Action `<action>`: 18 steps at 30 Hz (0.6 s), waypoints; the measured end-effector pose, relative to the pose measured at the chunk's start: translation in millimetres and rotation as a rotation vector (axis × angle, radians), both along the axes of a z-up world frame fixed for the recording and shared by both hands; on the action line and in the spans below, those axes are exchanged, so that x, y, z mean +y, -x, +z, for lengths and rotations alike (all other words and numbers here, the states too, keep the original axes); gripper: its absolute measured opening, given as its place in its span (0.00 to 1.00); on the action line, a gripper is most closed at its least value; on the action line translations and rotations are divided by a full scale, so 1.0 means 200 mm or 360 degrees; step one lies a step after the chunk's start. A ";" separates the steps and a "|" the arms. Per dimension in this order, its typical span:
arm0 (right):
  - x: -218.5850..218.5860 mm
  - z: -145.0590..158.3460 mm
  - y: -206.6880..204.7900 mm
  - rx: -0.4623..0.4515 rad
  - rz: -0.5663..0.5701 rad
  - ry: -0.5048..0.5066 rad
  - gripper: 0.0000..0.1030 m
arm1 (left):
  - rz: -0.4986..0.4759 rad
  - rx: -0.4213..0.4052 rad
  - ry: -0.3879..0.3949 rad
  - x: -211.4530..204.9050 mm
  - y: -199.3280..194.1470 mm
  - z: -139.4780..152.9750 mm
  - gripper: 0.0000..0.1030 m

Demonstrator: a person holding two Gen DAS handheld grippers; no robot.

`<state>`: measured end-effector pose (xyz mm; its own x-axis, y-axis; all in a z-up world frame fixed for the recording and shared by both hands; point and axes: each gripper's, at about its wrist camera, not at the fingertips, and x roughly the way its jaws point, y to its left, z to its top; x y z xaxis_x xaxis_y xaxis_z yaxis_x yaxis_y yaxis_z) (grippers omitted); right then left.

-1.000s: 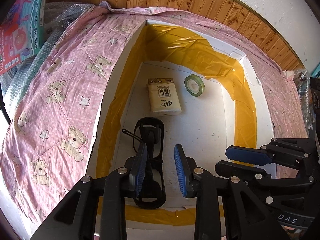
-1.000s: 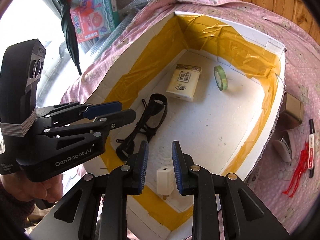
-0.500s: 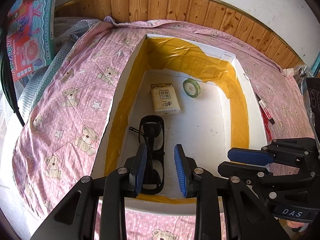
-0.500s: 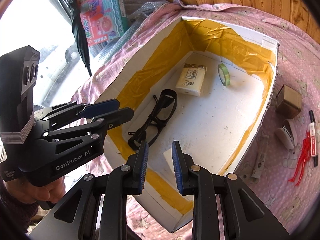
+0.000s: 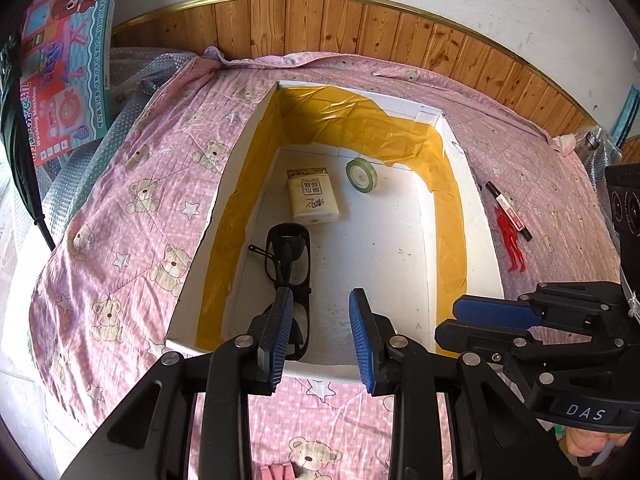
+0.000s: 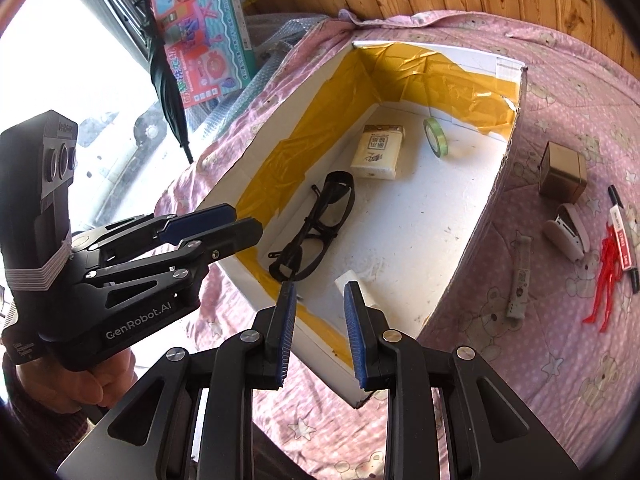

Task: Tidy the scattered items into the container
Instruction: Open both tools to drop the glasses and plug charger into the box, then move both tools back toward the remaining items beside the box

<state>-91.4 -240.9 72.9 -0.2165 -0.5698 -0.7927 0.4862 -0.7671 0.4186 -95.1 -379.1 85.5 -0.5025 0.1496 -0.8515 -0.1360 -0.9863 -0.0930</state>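
Both grippers are hovering empty above the near end of the white box [image 5: 486, 248]. Left gripper [image 5: 322, 328] is sitting with its fingers spread, nothing between them. Right gripper [image 6: 318, 334] is likewise spread and gripping nothing.

Already lying in the box: black glasses [image 6: 316, 224], tissue pack [image 6: 378, 152], green tape roll [image 6: 435, 131], and a small white plug-like block [image 6: 352, 282] near the front wall, partly hidden by the right fingertips.

Leftover items are lying on the pink bear blanket [image 6: 560, 340] outside the box's right wall, all to the right of the right gripper. Nearest is a slim grey stick-shaped item [image 6: 520, 276], long axis running roughly parallel to the box wall, just beside it. Further right: white stapler [image 6: 568, 232], brown cube box [image 6: 562, 170], black marker [image 6: 624, 236] touching a red plastic strip bundle [image 6: 606, 268].

Right gripper is the nearer one; left gripper is sitting across the box from them. Likely next move is swinging right and down onto the grey stick, closing across its short width. The tall box wall stands between the gripper and the target, so it needs clearing first. Stapler is near the stick but apart from it.
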 end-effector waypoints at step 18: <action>0.21 0.04 -0.15 0.0041 -0.0160 0.0200 0.28 | -0.0009 0.0044 -0.0214 0.08 -0.15 0.04 0.32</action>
<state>-60.6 -199.0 80.1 -0.2971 -0.6386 -0.7099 0.4214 -0.7548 0.5026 -64.8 -362.8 94.0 -0.5245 0.2645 -0.8093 -0.1459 -0.9644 -0.2207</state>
